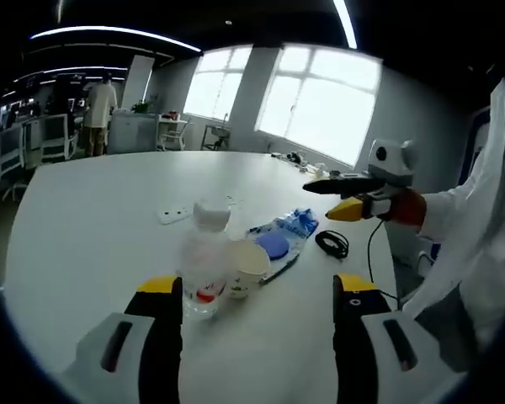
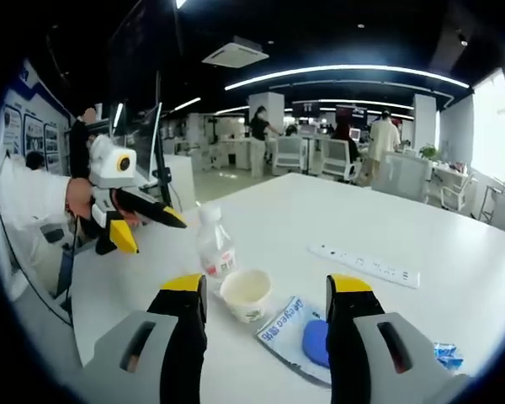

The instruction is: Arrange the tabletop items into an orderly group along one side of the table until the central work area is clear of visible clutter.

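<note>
1. A paper cup (image 2: 246, 294) lay tipped on the white table (image 1: 93, 219), its contents unclear.
2. A clear plastic bottle (image 1: 204, 261) with a white cap stood touching it.
3. The left gripper (image 1: 257, 316) and right gripper (image 2: 265, 316) were both spread, holding nothing.

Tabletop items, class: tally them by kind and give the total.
Plastic bottle: 1
Paper cup: 1
Blue-printed packet: 1
Power strip: 1
Coiled black cable: 1
Total: 5
</note>
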Available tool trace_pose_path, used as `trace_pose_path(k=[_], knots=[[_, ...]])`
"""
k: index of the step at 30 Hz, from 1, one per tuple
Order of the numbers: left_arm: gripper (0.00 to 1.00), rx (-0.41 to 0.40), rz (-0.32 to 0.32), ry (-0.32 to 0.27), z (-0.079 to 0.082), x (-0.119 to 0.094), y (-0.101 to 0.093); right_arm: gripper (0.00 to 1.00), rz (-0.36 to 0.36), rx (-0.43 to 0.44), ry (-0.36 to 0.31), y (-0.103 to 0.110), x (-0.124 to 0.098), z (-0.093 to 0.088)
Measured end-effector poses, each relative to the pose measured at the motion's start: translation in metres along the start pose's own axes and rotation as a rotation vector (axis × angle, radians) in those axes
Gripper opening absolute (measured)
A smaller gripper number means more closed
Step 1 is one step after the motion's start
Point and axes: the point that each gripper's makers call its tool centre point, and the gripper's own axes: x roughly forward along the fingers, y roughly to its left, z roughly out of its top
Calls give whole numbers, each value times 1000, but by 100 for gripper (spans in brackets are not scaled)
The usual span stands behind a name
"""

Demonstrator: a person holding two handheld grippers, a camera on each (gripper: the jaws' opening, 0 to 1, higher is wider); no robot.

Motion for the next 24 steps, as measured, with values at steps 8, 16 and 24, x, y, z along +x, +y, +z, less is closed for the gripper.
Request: trace_pose_path(k=[8,16,24], knots=[[75,6,7,-17,7,-12,-33,58,-76,13,-16,-23,-51,-5],[76,15,18,-30,7,-23,-60,60,-136,32,-12,-35,-96,-18],[77,23,30,-34,6,-37,-84,60,-185,47,-1,-40,-143,-37]])
